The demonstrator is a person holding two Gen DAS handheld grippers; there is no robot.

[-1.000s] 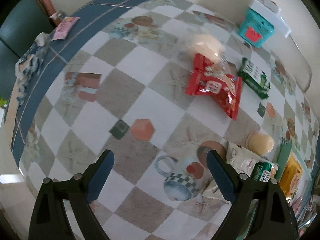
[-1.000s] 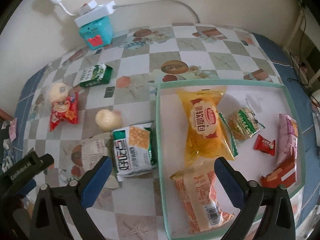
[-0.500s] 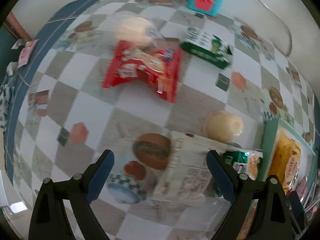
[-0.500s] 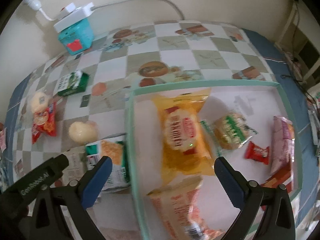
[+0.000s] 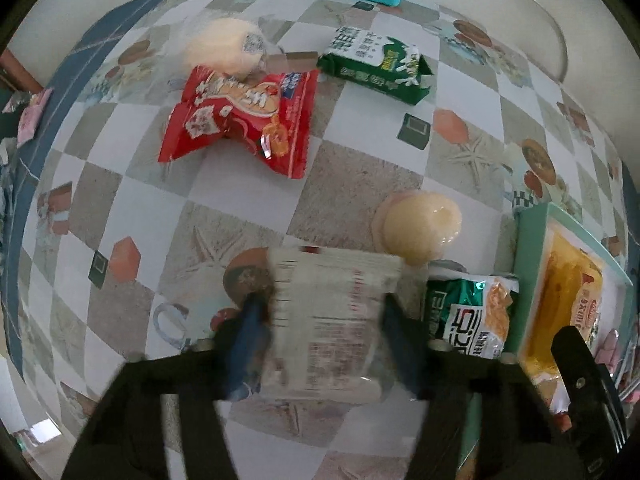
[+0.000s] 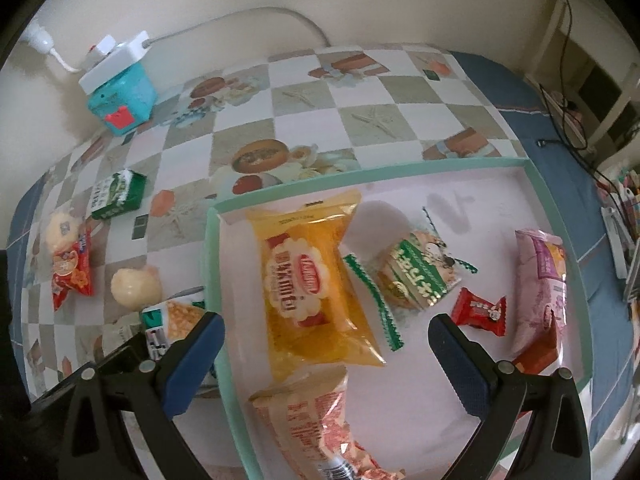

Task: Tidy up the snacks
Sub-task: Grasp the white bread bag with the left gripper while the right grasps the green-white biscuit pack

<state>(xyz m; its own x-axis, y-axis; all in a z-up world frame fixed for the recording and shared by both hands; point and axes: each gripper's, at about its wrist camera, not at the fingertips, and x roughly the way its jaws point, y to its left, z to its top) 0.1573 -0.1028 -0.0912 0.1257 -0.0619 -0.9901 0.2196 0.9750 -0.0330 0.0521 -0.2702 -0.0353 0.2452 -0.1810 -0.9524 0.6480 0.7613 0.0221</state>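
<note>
My left gripper (image 5: 324, 320) is shut on a white printed snack packet (image 5: 332, 320) that lies on the checkered tablecloth. Beside it lie a green-and-orange packet (image 5: 472, 320), a pale round jelly cup (image 5: 420, 228), a red packet (image 5: 244, 120), a round bun (image 5: 224, 46) and a green packet (image 5: 376, 64). My right gripper (image 6: 326, 346) is open and empty over the mint-rimmed tray (image 6: 368, 174), which holds a yellow packet (image 6: 308, 284), a green cracker packet (image 6: 416, 276), a small red candy (image 6: 480, 312), a pink packet (image 6: 544, 284) and an orange-red packet (image 6: 320, 420).
A teal box with a white power strip on top (image 6: 120, 92) stands by the back wall, its cable running along the wall. The tablecloth's blue border (image 6: 560, 132) marks the table edge on the right. The tray's corner (image 5: 532, 248) is right of my left gripper.
My left gripper moved forward and right and closed on the white packet. My right gripper shifted right over the tray and stayed open.
</note>
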